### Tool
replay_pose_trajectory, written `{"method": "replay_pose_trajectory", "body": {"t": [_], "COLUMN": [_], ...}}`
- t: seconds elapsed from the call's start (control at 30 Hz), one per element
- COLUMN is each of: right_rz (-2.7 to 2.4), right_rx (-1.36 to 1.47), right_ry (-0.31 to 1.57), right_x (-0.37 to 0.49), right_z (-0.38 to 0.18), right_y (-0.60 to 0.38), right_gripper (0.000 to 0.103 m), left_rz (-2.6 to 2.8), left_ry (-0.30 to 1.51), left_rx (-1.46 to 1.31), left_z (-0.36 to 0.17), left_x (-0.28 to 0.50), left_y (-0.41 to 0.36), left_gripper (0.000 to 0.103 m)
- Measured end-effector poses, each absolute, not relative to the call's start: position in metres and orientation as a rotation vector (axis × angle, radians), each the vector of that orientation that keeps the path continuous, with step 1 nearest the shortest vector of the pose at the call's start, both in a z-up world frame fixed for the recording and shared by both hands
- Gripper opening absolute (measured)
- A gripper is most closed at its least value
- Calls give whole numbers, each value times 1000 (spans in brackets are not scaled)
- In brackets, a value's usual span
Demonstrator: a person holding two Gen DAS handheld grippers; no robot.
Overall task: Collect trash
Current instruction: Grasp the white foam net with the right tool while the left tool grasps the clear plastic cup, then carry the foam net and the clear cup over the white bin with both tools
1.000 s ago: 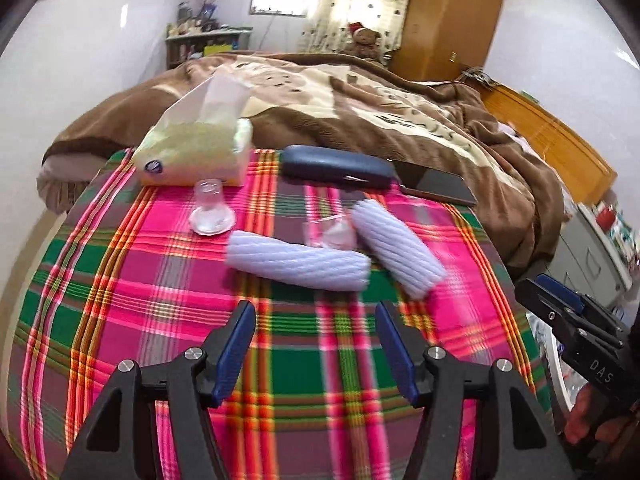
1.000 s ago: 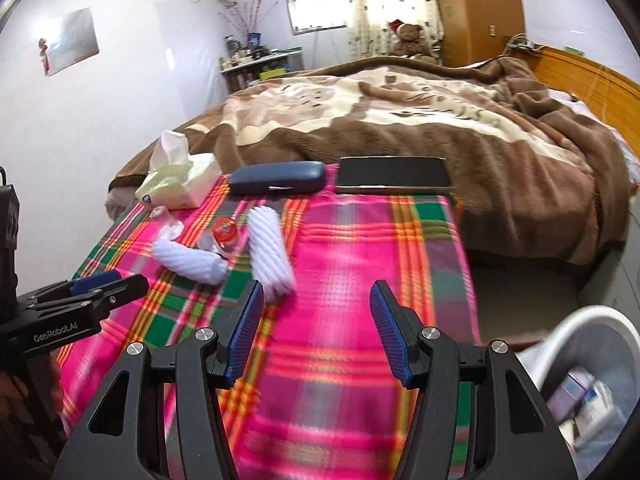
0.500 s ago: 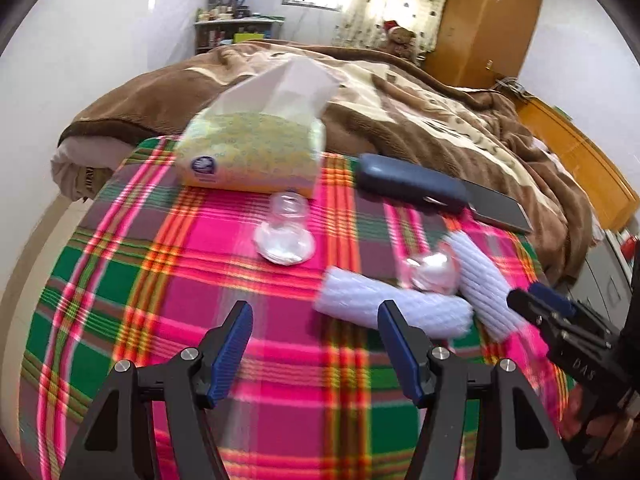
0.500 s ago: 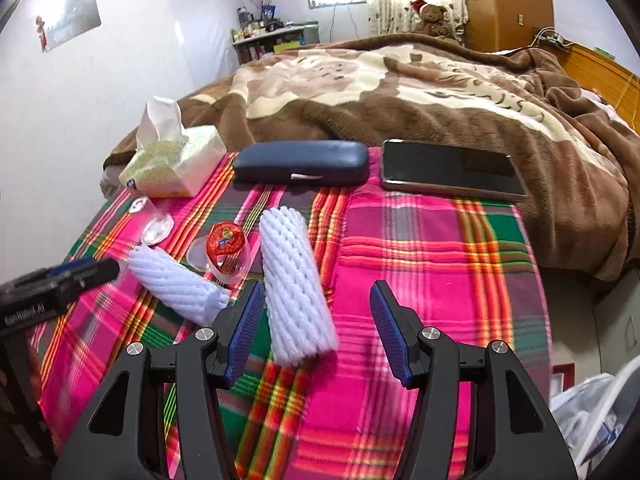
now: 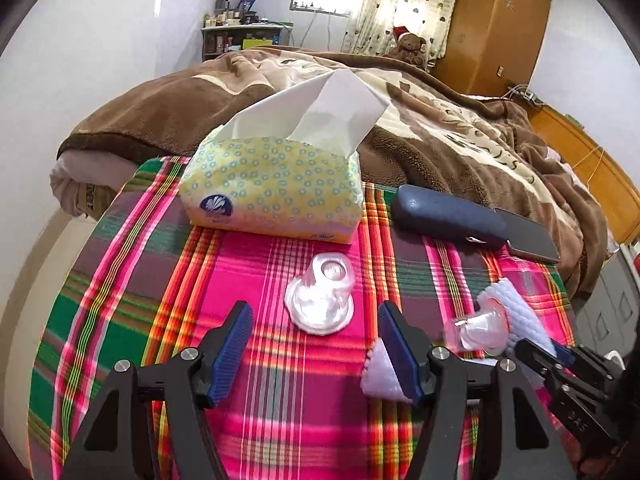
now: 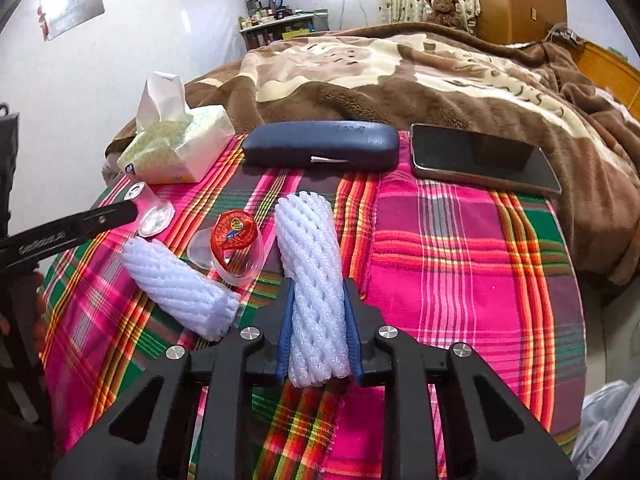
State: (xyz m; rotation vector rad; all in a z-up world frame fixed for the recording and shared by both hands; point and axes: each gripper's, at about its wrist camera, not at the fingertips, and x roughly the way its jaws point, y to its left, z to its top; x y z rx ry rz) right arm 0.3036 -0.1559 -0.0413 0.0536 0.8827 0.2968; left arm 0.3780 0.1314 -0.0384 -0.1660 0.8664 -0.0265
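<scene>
Plaid cloth, pink and green, is covering the table (image 6: 460, 264), and nearly all the trash is still lying on it; collection looks barely begun.

Largest piece: a white foam net sleeve (image 6: 312, 280) lying mid-table, its near end pointing at the near edge. The right claw (image 6: 318, 344) has just been closing and its pads are now clamping that near end, squeezing the foam. The sleeve is still resting on the cloth, not lifted.

Second foam sleeve (image 6: 180, 284) is lying untouched toward the left edge.

Jelly cup with a peeled red lid (image 6: 234, 248) is sitting between the two sleeves, untouched.

Small clear cup (image 5: 322, 300), upside down, is standing just in front of the tissue pack (image 5: 276, 188). The left claw (image 5: 316, 354) is hovering on its near side, jaws apart and empty, lined up as if to take it.

Glasses case (image 6: 320, 146) and phone (image 6: 476, 160) along the far edge are probably staying.

Left to do, by my reading: lift the sleeve, bin it, then three more pieces.
</scene>
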Motion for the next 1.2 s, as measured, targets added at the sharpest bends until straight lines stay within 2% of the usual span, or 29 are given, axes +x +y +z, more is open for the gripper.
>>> {"method": "replay_pose_trajectory", "body": {"t": [0.43,0.5,0.57,0.67,0.77,1.2], "right_rz": [271,272,274,274,275,264], "right_rx": [96,99,102,103,104,147], "right_ry": [873,873,872,873,872,850], "right_x": [305,306,305,305,305,297], "right_z": [-44,-44,-44,-44,-44,-36], "right_y": [-163,-163,-163,-164,-163,-171], "right_gripper": [22,22,22,22,22,22], "left_rz": [2,9,8,12,11,-2], "left_ry": [860,857,855,866,865,850], "left_rx": [-133,-128,-132,-128,-96,-83], "left_z": [-56,-57,-57,-59,-60,-48], "left_x": [404,404,406,409,408,389], "left_y": [126,125,125,125,120,113], "left_gripper": [64,57,55,40,31,31]}}
